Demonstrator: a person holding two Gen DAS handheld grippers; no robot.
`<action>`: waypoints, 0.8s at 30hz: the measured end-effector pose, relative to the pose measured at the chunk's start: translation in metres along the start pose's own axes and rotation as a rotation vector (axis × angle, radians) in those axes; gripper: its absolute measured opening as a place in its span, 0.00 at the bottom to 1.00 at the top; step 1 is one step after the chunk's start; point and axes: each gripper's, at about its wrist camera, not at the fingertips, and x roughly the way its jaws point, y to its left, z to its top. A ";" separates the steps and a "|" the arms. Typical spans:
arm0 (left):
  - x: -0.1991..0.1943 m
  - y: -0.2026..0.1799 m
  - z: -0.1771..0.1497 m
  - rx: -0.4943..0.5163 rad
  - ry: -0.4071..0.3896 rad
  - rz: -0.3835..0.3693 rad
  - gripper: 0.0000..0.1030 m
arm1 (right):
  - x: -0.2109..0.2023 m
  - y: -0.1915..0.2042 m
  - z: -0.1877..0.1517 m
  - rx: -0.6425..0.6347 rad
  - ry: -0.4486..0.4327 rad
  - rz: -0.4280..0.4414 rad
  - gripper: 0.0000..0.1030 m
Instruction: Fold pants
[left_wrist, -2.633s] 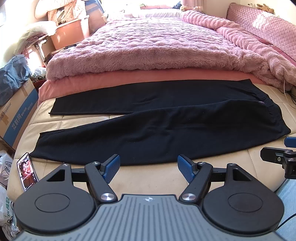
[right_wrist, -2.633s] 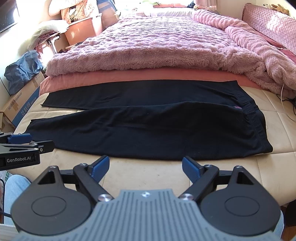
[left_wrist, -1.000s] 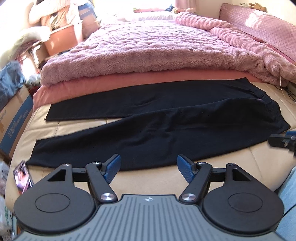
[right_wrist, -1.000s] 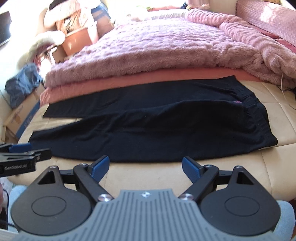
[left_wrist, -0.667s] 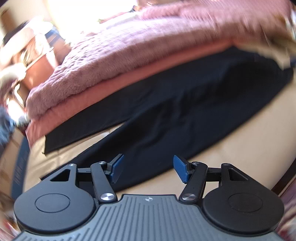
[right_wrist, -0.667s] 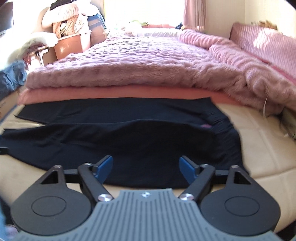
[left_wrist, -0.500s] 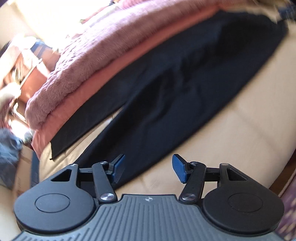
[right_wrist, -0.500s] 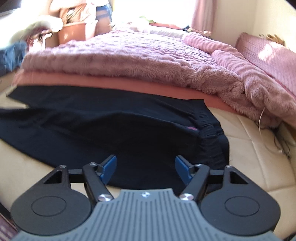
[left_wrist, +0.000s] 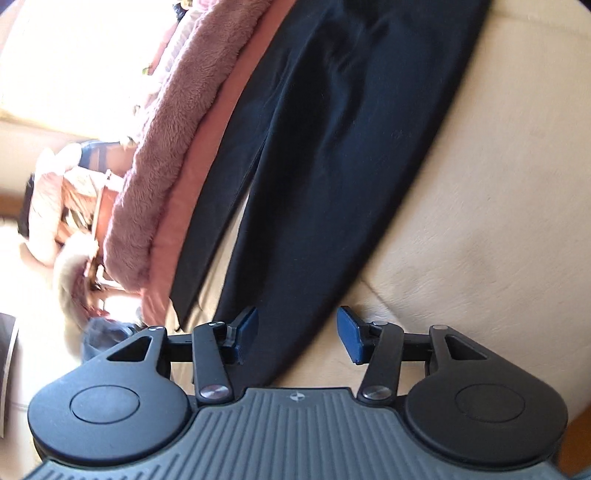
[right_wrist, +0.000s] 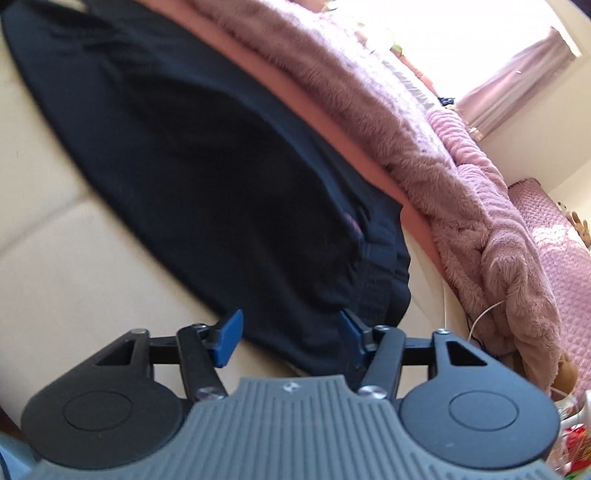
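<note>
- The black pants (left_wrist: 332, 155) lie spread flat on the cream quilted mattress (left_wrist: 480, 221), just beside a folded salmon-pink blanket (left_wrist: 207, 147) with a fluffy mauve blanket (left_wrist: 162, 122) on top of it.
- The left gripper (left_wrist: 297, 334) is rolled over sideways above the hem end of the nearer leg; its jaws are closing, with the cloth's edge showing between the blue pads (left_wrist: 246, 326) but not pinched.
- The right gripper (right_wrist: 290, 332) is tilted over the waistband (right_wrist: 380, 280) end; its jaws are closing too, the dark fabric lying between them, not clamped.
- A white cable (right_wrist: 484, 314) trails near the waistband.
</note>
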 end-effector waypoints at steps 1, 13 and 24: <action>0.002 0.000 0.000 0.011 0.001 0.006 0.57 | 0.003 0.000 -0.002 -0.031 0.008 -0.002 0.48; 0.032 0.022 0.003 -0.145 0.150 0.059 0.18 | -0.011 0.018 -0.028 -0.383 0.009 -0.026 0.47; 0.034 0.058 -0.004 -0.429 0.181 0.005 0.02 | 0.006 0.026 -0.050 -0.700 0.040 -0.097 0.08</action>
